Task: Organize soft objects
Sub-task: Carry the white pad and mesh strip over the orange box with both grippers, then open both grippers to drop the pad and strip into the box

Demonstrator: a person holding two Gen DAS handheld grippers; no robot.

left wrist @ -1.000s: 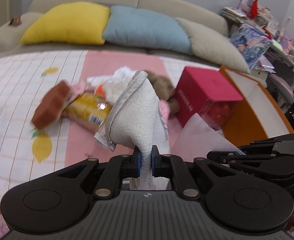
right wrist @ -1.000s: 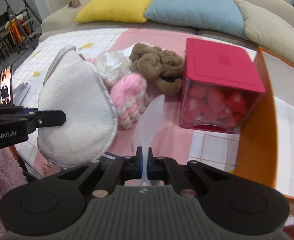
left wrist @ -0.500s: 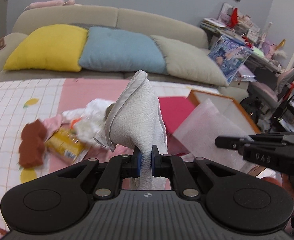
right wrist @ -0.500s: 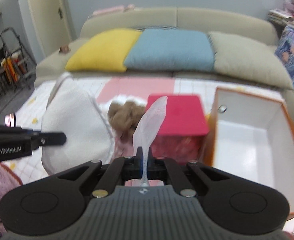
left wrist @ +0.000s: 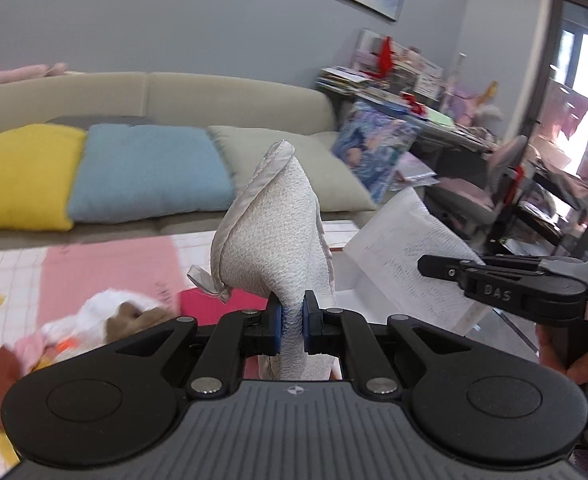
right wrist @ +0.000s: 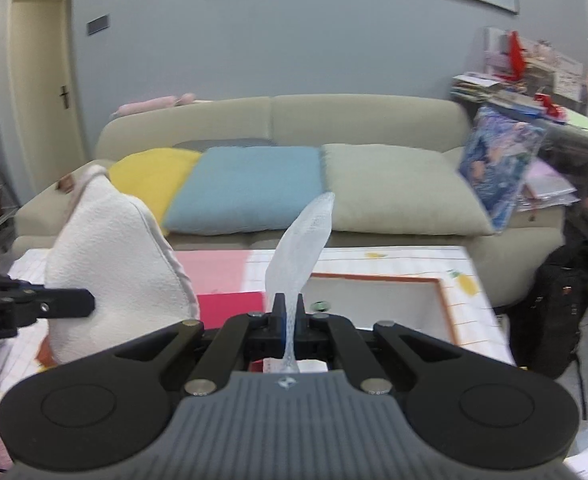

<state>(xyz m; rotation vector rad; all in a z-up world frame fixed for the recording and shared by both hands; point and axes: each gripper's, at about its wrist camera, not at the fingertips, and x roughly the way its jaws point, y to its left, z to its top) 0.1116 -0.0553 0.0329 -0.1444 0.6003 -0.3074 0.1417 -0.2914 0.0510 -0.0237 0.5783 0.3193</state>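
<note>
My left gripper [left wrist: 292, 322] is shut on a white fleecy cloth pouch [left wrist: 272, 240] with a grey hem, which stands up above the jaws. That pouch [right wrist: 114, 264] shows at the left of the right wrist view, held by the left gripper's fingers [right wrist: 54, 304]. My right gripper [right wrist: 290, 316] is shut on a thin translucent foam sheet [right wrist: 303, 240], seen edge-on. In the left wrist view the foam sheet [left wrist: 405, 256] spreads flat at the right, pinched by the right gripper's fingers [left wrist: 453, 270]. Both are raised above the table.
Below lie an orange-rimmed white box [right wrist: 377, 300], a red box [right wrist: 230, 308] and a pile of soft items [left wrist: 106, 320] on the pink checked tablecloth [left wrist: 106, 268]. Behind stands a beige sofa [right wrist: 365, 120] with yellow, blue and beige cushions. Cluttered shelves [left wrist: 413, 80] stand at the right.
Both grippers have risen and tilted up with their loads, so the table has dropped low in both views and the sofa and wall fill them. Both grips are unchanged.
</note>
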